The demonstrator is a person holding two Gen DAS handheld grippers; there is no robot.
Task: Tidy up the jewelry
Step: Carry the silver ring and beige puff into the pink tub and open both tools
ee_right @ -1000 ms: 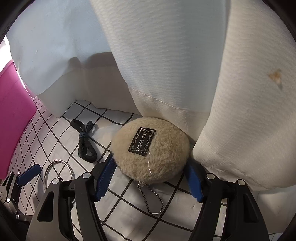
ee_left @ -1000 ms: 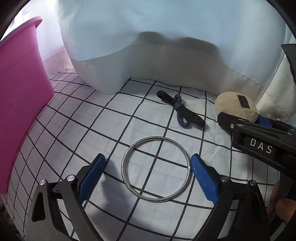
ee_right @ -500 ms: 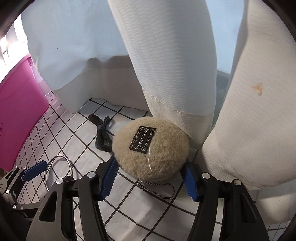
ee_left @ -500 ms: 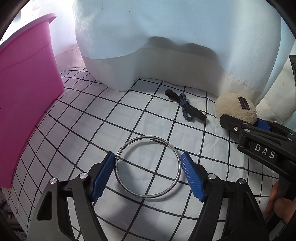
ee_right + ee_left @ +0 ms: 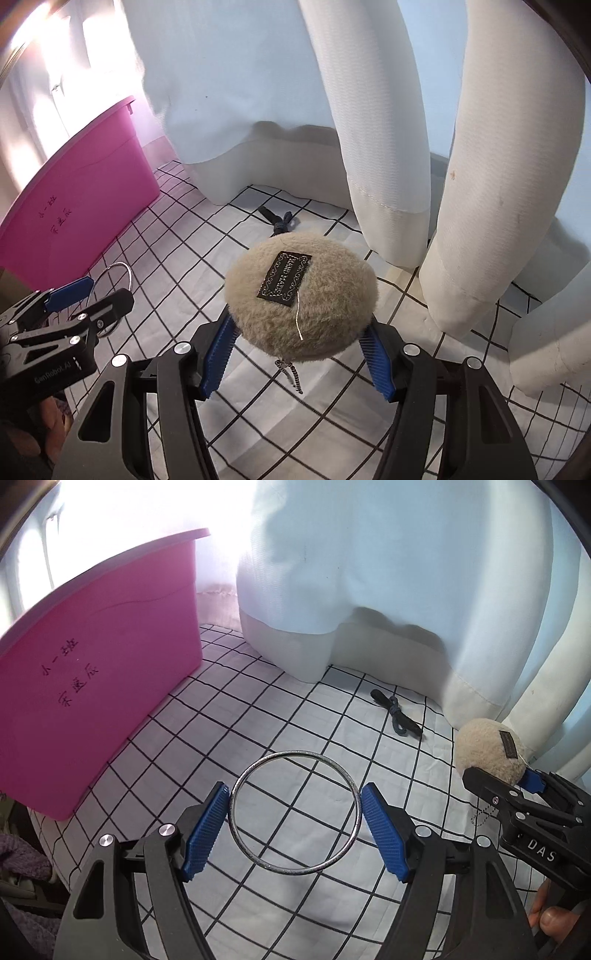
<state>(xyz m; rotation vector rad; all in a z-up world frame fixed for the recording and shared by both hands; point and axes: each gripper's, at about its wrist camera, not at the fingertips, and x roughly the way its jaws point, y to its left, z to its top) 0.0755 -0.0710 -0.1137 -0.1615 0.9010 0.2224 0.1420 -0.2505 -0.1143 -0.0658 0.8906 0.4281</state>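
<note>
With both pieces now lifted off the checked bedsheet [image 5: 295,716], left gripper [image 5: 293,825] jaws pinching silver bangle [image 5: 293,812], right gripper [image 5: 297,354] jaws clamping plush pouch [image 5: 301,295]; next, probably toward pink bin [image 5: 92,686] at ten o'clock.

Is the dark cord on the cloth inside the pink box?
No, the cord lies on the checked cloth near the curtain, well to the right of the pink box.
</note>
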